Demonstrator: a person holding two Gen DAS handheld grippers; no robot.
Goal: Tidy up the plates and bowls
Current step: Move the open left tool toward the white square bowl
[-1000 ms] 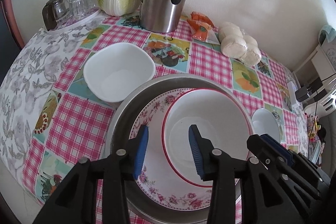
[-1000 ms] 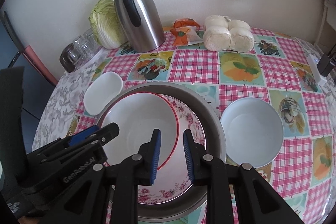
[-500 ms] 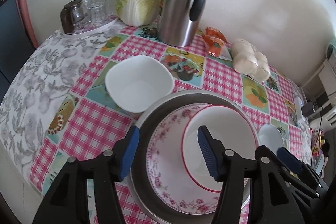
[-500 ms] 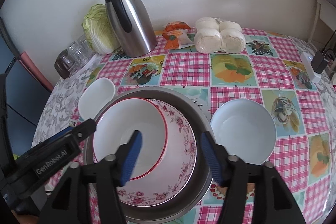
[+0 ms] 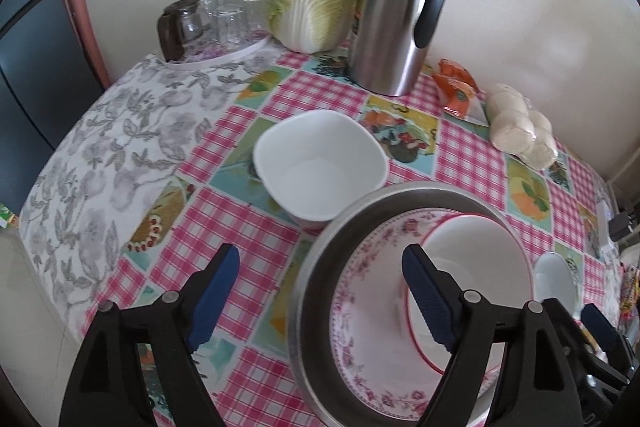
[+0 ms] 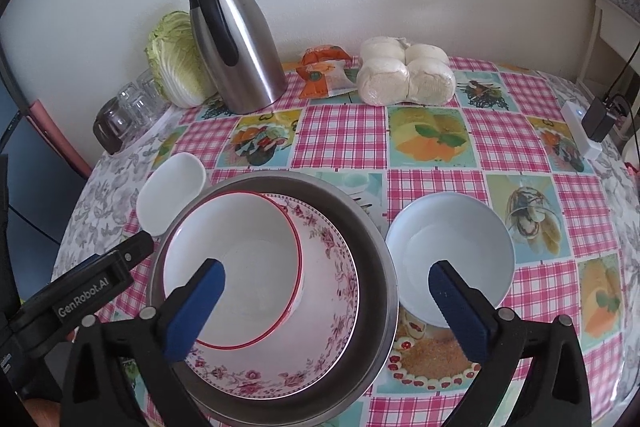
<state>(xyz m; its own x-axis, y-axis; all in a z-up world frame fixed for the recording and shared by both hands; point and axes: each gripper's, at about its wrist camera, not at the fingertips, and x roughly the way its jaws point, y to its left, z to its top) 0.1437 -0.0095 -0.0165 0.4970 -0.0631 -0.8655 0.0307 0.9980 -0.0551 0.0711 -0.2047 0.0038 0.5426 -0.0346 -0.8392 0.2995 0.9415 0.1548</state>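
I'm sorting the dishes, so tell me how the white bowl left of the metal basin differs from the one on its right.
The left white bowl has a squarish rim with rounded corners; the right white bowl is round. The left one looks pure white and smaller here, the right one faintly bluish and larger. Both sit upright and empty on the tablecloth, beside the metal basin, not yet stacked.

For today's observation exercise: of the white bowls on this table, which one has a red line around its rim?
The red-rimmed bowl, nested inside the floral plate in the metal basin. The squarish white bowl and the round white bowl stand plain on the tablecloth.
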